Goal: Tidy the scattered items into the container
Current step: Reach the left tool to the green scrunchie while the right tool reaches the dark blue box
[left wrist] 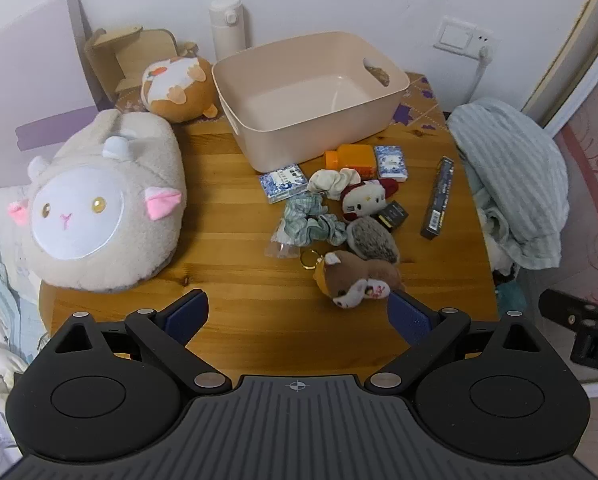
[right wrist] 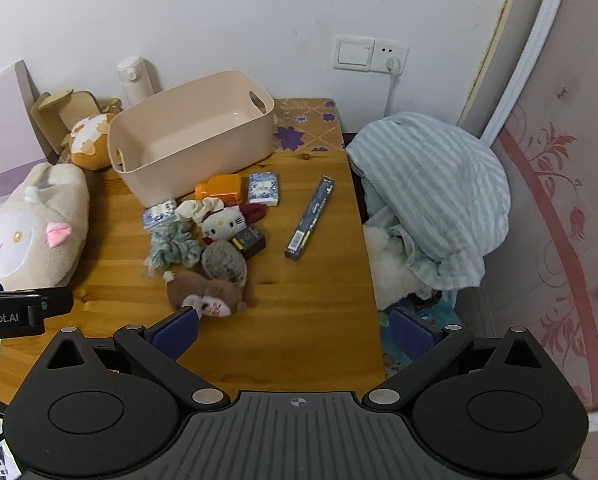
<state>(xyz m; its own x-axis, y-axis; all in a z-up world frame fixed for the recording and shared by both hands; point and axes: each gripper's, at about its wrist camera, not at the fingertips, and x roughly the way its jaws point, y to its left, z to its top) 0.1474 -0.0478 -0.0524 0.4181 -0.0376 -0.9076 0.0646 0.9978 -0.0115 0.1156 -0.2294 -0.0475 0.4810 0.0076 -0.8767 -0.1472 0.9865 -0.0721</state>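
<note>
A wooden plank table [left wrist: 235,280] carries everything, with one large cream sheep-shaped plush cushion [left wrist: 99,208] at its left edge and one pale pink plastic container [left wrist: 307,96] with cut-out handles at the far side, nothing inside it. Only the right wrist view shows the whole heap of one striped pale green cloth [right wrist: 431,196] off the table's right edge and the pink floral panel beyond it; only the left wrist view shows the sheep cushion complete. Near the container's front wall lie the scattered items: one brown squirrel plush [left wrist: 359,280] with a grey tail, one white cat plush [left wrist: 365,200], two scrunchies, one green checked [left wrist: 311,224] and one cream [left wrist: 333,182], one long dark flat box [left wrist: 439,198] well apart to the right, two blue-and-white tissue packs [left wrist: 283,182], one orange plastic bottle [left wrist: 349,157], one small black box [left wrist: 393,214]. The left gripper [left wrist: 299,312] and the right gripper [right wrist: 295,330] both hover near the table's front edge, spread wide and holding nothing.
</note>
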